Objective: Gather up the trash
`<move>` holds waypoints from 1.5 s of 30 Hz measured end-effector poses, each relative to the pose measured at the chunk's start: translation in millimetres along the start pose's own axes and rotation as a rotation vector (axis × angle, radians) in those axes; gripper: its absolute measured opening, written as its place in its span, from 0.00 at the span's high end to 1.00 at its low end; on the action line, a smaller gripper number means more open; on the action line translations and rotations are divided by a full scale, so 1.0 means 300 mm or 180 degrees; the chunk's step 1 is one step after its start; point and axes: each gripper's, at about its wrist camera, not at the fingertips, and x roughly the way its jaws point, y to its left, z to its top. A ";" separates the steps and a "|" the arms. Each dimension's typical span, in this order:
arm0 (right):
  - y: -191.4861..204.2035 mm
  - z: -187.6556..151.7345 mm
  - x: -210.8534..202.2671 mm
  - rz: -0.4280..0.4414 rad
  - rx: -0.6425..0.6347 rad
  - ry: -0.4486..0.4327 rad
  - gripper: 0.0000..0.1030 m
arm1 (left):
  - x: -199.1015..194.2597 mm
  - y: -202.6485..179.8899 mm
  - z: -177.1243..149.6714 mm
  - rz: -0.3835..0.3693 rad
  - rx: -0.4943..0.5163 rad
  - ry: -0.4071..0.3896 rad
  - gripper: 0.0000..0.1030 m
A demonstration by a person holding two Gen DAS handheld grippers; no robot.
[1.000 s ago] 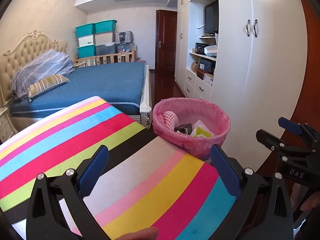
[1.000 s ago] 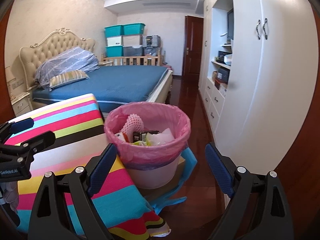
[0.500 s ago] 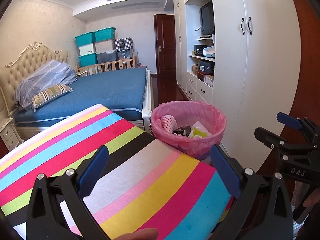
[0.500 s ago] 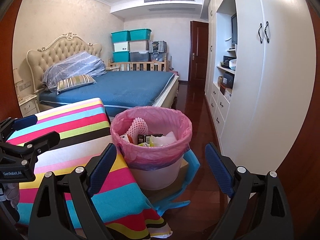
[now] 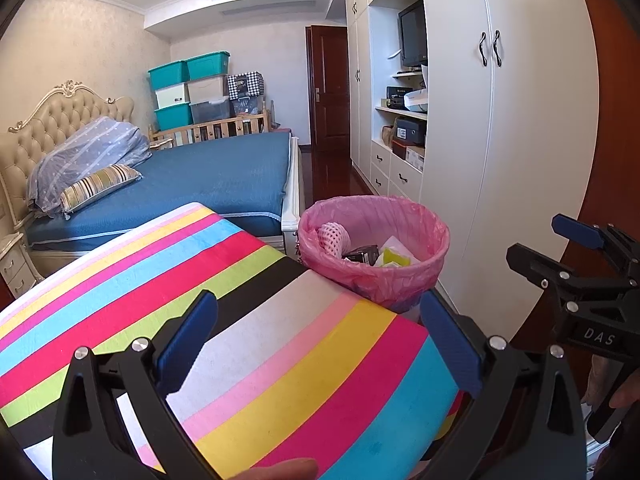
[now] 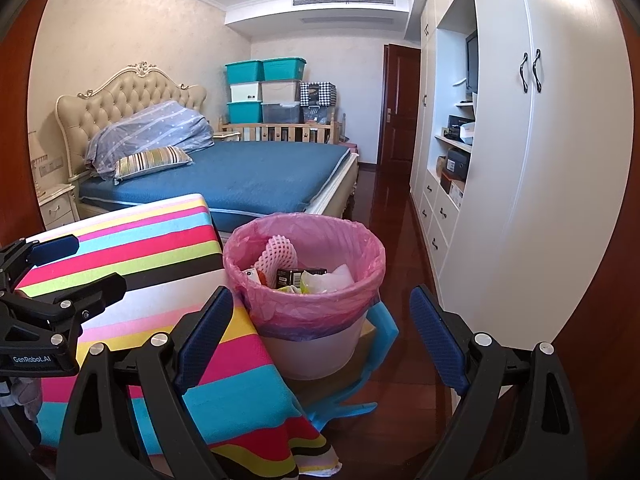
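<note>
Pink-lined bin point(image 6: 304, 280) holding trash point(image 6: 298, 274)

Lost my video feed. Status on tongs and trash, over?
Left tongs open, empty. Right tongs open, empty. Pink-lined bin holds the trash; striped tabletop shows none. Nothing in the way.

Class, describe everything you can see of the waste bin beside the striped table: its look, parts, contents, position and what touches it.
The waste bin is a round, pale, plastic-looking tub standing upright on the dark wooden floor, between the striped tablecloth and the white wardrobe. A thin pink bag liner is folded over its rim. Inside lie a pink foam fruit net, a small dark carton and crumpled white paper. Something blue and flat shows under its base. Neither hand-held gripper touches it.
</note>
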 end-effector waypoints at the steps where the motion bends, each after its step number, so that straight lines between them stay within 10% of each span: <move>1: 0.000 0.000 0.000 0.0002 0.0002 -0.0001 0.18 | -0.003 0.002 -0.001 0.0006 -0.0008 -0.0017 0.05; 45: 0.012 0.002 -0.004 0.0048 -0.0077 -0.0029 0.18 | -0.022 0.017 -0.006 0.0022 -0.0131 -0.0134 0.05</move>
